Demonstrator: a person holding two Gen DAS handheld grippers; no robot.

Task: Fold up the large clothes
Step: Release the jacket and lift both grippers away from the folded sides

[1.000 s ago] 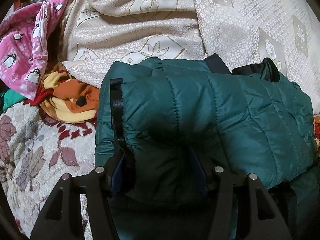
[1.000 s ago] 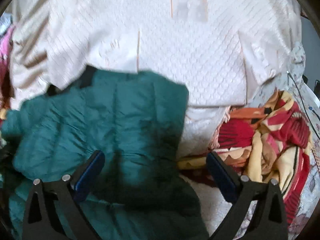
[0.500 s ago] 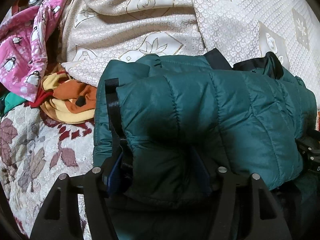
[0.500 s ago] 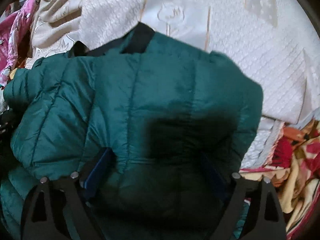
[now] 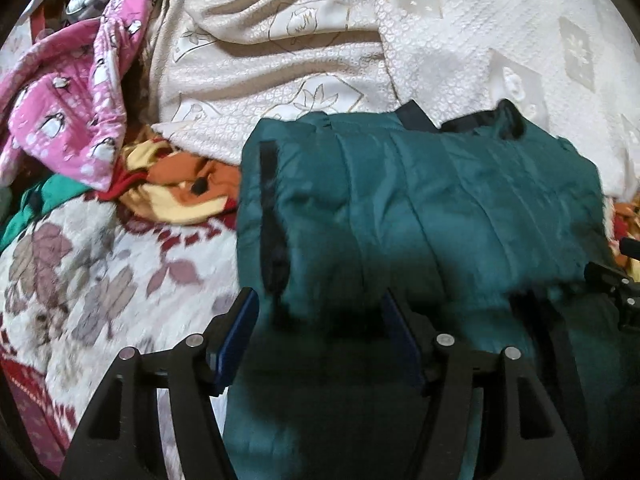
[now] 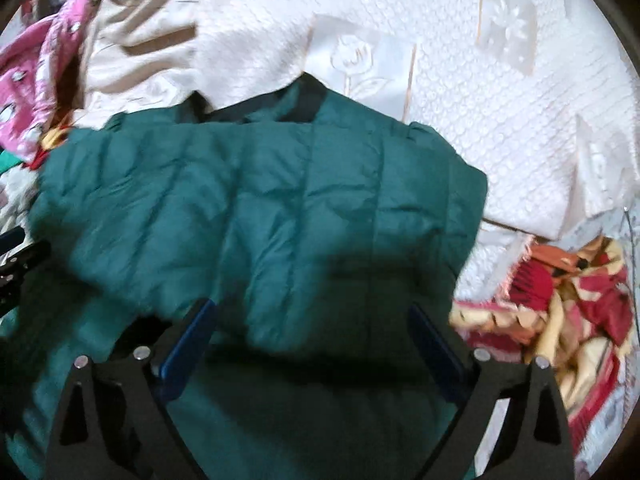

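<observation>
A dark green quilted puffer jacket (image 5: 420, 216) lies folded over on the bed, with black trim at its collar and left edge. It also fills the middle of the right wrist view (image 6: 260, 208). My left gripper (image 5: 320, 320) is open, its blue-padded fingers (image 5: 236, 332) spread around the jacket's near left edge, which sits loosely between them. My right gripper (image 6: 310, 328) is open wide, with the jacket's near right edge lying between its fingers (image 6: 188, 336). Part of the right gripper shows at the right edge of the left wrist view (image 5: 616, 288).
A cream embossed bedspread (image 5: 460, 40) lies behind the jacket. A pink penguin-print garment (image 5: 64, 108) and an orange-yellow cloth (image 5: 180, 196) lie at the left on a floral blanket (image 5: 92, 272). A red and yellow blanket (image 6: 560, 304) lies at the right.
My left gripper has opened and let go of the jacket's folded edge, then drawn back a little. My right gripper has swung left over the jacket and stays open.
</observation>
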